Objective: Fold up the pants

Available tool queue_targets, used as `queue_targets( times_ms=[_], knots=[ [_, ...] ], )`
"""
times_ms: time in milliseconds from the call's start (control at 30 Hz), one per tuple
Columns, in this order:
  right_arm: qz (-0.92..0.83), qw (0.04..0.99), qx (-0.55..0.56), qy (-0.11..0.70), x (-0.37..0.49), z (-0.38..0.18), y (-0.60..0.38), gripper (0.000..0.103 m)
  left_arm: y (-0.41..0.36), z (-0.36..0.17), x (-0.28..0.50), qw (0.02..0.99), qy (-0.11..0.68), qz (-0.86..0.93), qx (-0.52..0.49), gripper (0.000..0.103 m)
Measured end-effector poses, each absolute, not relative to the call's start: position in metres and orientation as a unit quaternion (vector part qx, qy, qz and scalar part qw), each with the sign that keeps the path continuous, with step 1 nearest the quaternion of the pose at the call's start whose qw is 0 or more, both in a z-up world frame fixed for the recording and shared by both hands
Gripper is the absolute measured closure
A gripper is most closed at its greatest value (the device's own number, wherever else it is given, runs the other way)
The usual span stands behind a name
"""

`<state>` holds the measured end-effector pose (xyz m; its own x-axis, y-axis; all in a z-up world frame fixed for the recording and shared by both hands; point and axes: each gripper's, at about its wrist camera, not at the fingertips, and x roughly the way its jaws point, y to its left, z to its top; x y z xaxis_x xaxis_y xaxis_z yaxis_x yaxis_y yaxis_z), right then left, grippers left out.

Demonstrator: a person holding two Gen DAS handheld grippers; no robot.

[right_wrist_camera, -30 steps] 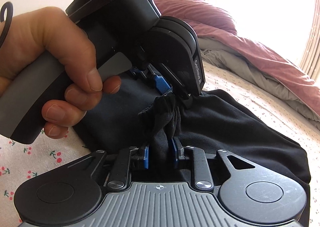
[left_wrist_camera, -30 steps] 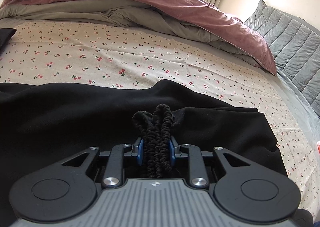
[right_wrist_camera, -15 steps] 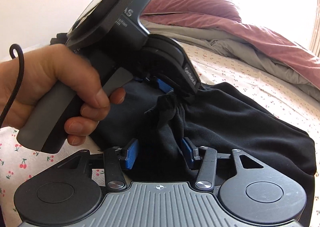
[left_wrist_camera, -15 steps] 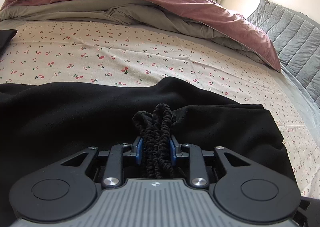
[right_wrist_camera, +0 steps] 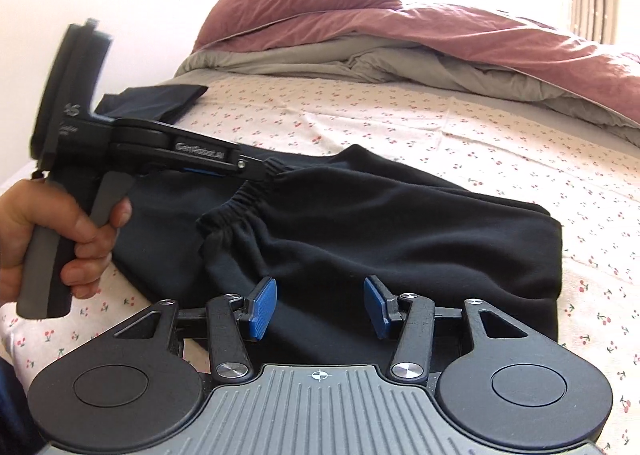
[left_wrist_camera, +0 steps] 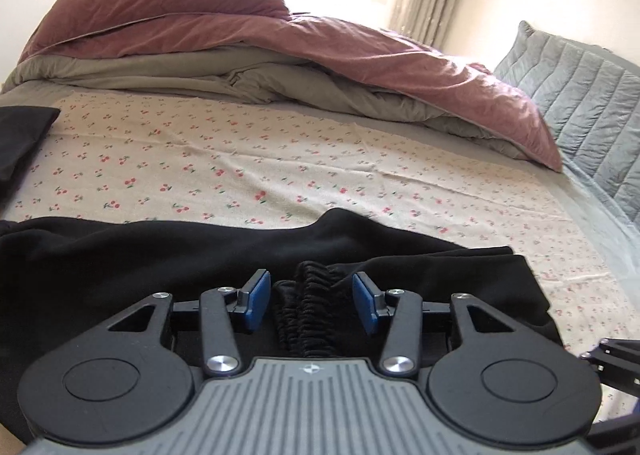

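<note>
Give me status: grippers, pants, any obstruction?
Left gripper opening, pads clear of bunched waistband between them. Right gripper open over black pants, gripping nothing. Pants lie folded on cherry-print sheet. Nothing in the way.

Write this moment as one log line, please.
left gripper: opening, waistband between pads, unpressed | right gripper: open, empty | black pants: folded on bed

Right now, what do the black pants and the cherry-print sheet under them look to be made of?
Black pants: soft matte knit, probably fleece or jersey, with a fuzzy, shine-free surface and a gathered elastic waistband. Cherry-print bed sheet: thin woven fabric, likely cotton, flat and matte with fine creases. Neither can be confirmed by look alone.
</note>
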<state>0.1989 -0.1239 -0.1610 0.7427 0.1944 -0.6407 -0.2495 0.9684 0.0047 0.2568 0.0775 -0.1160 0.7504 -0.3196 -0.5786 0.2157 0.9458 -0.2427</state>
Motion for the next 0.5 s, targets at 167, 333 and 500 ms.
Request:
queue_targets(
  times_ms=[167,333,500],
  knots=[
    [0.078,0.901,-0.011,0.427,0.227,-0.191,-0.146,0.055,0.052,-0.137,0.255,0.904,0.378,-0.186,-0.074,0.052],
    [0.085,0.910,0.059,0.402,0.234,-0.170,-0.183,0.055,0.036,-0.154,0.255,0.902,0.400,-0.162,-0.011,0.057],
    [0.026,0.916,0.108,0.385,0.275,-0.163,-0.239,0.056,0.033,-0.140,0.244,0.912,0.365,-0.187,-0.022,0.055]
  ],
)
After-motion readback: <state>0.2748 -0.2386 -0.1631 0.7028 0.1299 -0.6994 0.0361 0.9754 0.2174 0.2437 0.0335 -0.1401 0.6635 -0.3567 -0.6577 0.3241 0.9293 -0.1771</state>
